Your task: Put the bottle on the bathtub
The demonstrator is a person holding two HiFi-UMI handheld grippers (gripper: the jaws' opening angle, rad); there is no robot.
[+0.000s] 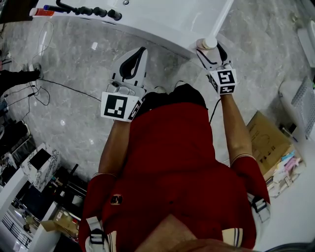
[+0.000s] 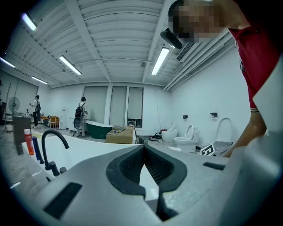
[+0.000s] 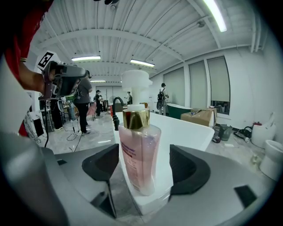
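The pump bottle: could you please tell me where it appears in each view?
Head view: pump bottle top right, at the bathtub corner.
Left gripper view: cannot be made out.
Right gripper view: centre, between the right tool's open jaws.
Shared landmark: black faucet.

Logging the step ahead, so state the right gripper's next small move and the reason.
Probably draw the right gripper straight back with its jaws kept apart. The clear pink pump bottle with a gold collar already stands upright on the white bathtub rim, and both jaws stand clear of its sides.
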